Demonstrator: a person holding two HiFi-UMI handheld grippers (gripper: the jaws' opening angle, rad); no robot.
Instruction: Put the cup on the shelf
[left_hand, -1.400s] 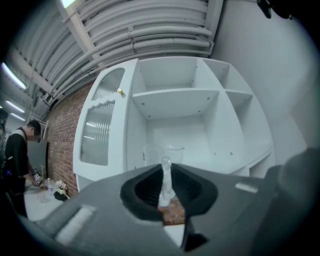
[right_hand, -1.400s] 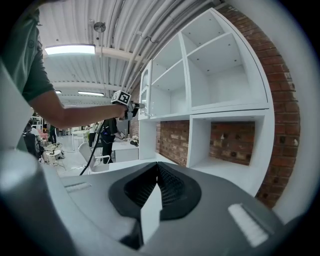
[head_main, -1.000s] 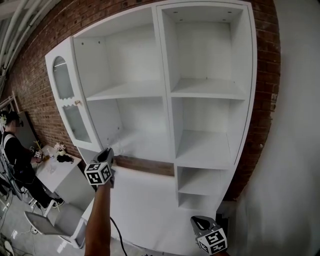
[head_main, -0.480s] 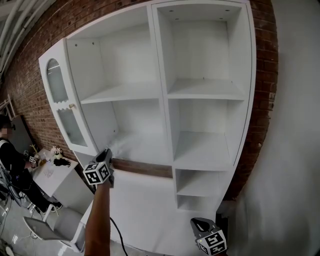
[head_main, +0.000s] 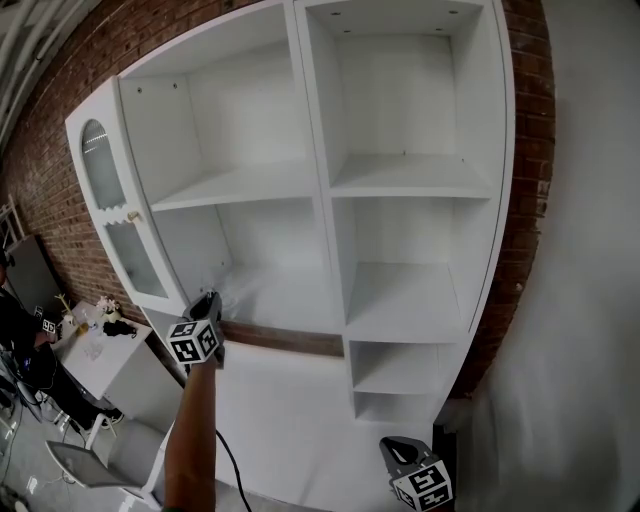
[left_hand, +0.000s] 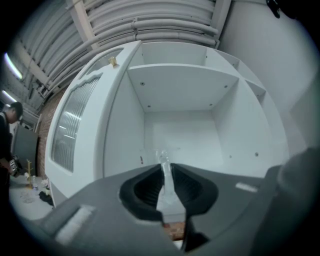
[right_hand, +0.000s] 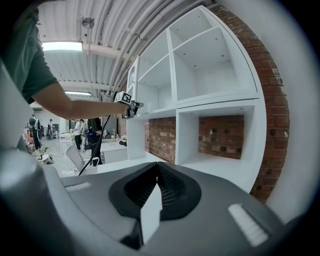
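Left claw (left_hand: 166, 172) reaches out level, and its jaws stand only a narrow slit apart. They have just been opening a little. Between them the clear wall of the cup (left_hand: 169, 192) stands upright, and the pads look to be pressing on it from both sides, so I judge the cup gripped and not yet let go.

Right claw (right_hand: 156, 172) hangs low by the bottom right corner of the shelf (head_main: 285, 290). Its jaws are closed together on nothing, well apart from the cup. The left hand is plainly the one to finish.

Just past the left claw's tips, the cup sits at the front left edge of the lower left bay, beside the glazed door (head_main: 110, 215). Its long axis is vertical. Whether its base already rests on the board no view shows, since the claw's body hides it.

Beyond the cup the bay runs straight ahead, bare to its back wall. The coming move likely turns on that line: set down on the board, then pull straight back.
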